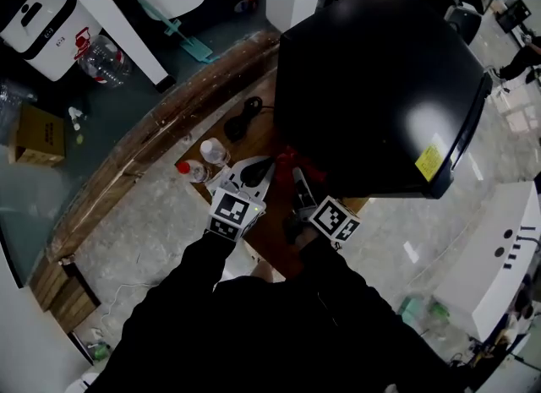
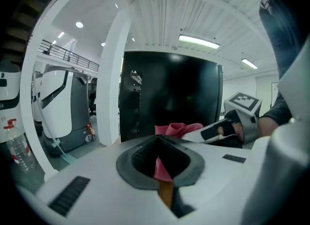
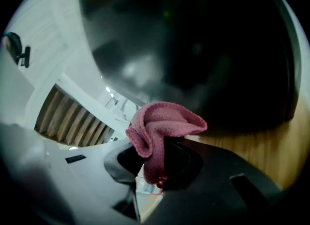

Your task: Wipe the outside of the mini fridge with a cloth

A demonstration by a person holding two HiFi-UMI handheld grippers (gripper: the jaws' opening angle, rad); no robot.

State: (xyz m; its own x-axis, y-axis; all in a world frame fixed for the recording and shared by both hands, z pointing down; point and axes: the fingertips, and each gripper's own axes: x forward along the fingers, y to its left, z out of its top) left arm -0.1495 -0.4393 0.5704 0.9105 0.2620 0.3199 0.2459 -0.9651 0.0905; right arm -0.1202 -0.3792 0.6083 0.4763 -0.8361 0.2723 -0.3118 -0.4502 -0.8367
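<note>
Head view: one black box-shaped mini fridge (image 1: 380, 87) is standing on a brown wooden table (image 1: 169, 121). Two grippers are reaching toward its near lower corner. The left gripper (image 1: 258, 168) and the right gripper (image 1: 297, 178) are sitting side by side, and one red cloth (image 1: 290, 159) is lying bunched at the right one's tip, close against the fridge. Only this view is showing two small clear plastic bottles (image 1: 203, 161) on the table beside the left gripper, one red-capped and one white-capped; their contents cannot be made out.

Left gripper view: the left gripper (image 2: 160, 156) is showing jaws drawn almost together, with only a thin slit between them and nothing gripped. The fridge (image 2: 169, 93), cloth (image 2: 175, 129) and right gripper (image 2: 213, 132) are showing beyond.

Right gripper view: the right gripper (image 3: 152, 171) is pinching the cloth (image 3: 162, 125), folds bulging above its jaws. The fridge wall (image 3: 193, 50) is filling the background above the table (image 3: 261, 146).
</note>
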